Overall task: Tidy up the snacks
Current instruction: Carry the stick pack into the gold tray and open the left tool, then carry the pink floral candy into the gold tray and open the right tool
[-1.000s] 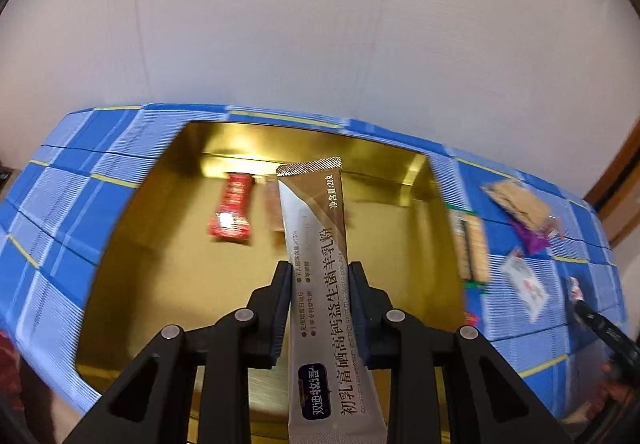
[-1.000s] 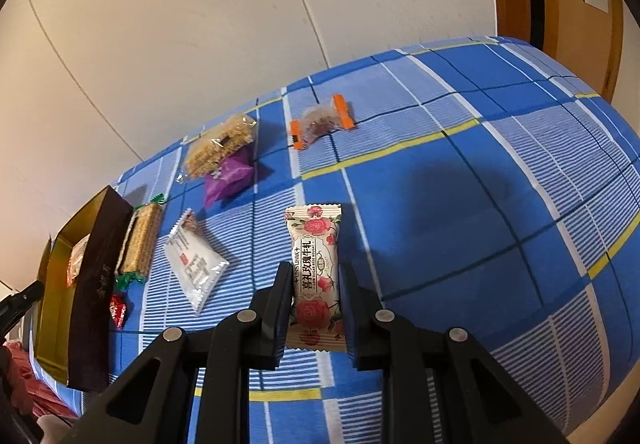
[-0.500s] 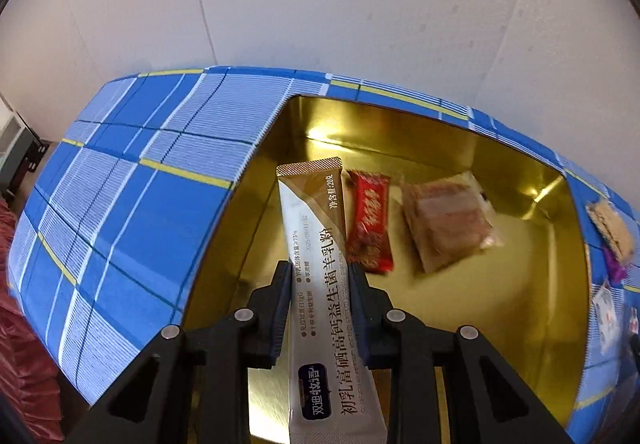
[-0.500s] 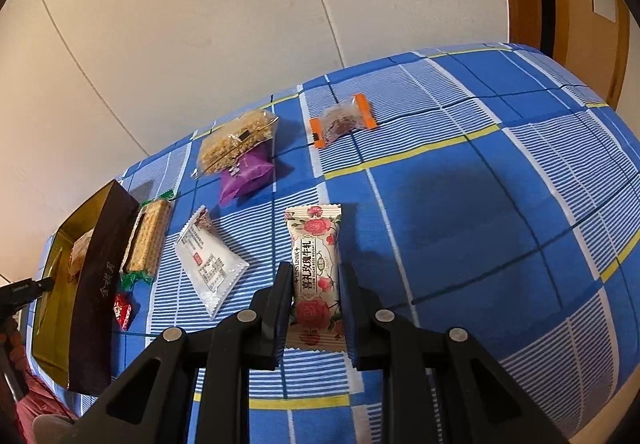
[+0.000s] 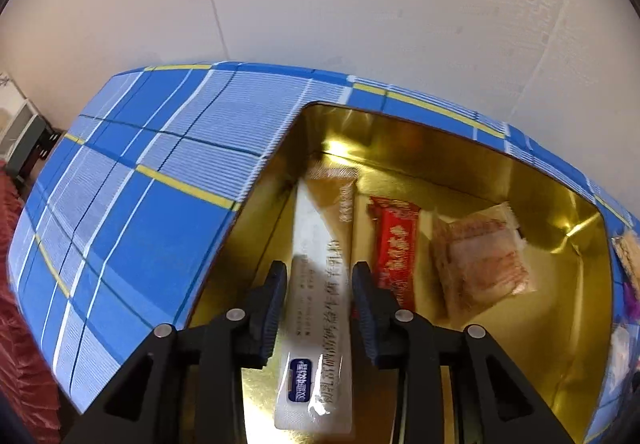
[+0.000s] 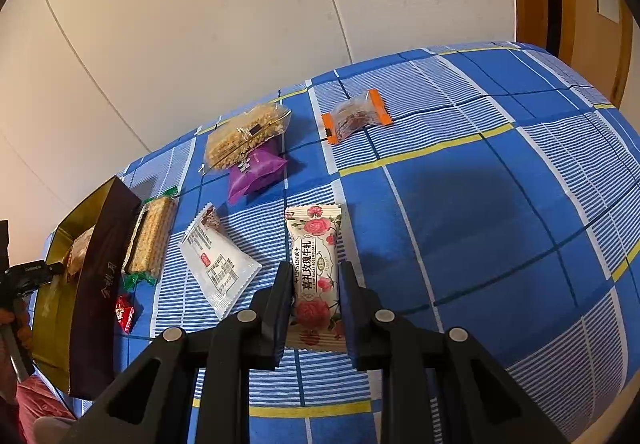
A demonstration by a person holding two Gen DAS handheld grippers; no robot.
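Note:
In the left wrist view my left gripper is over the gold box. The long brown-and-white stick sachet lies between its fingers along the box's left wall; the jaws look slightly parted and it is blurred. A red bar and a clear-wrapped cake lie in the box beside it. In the right wrist view my right gripper is shut on a rose-printed candy packet, held above the blue plaid cloth.
On the cloth in the right wrist view lie a white packet, a green-ended cracker pack, a purple packet, a crumbly bar, an orange-ended candy and a small red candy. The box's dark wall stands at left.
My left gripper has lowered into the box and the sachet has tipped down to lie by the left wall. The right gripper has drifted slightly, still holding the rose packet.

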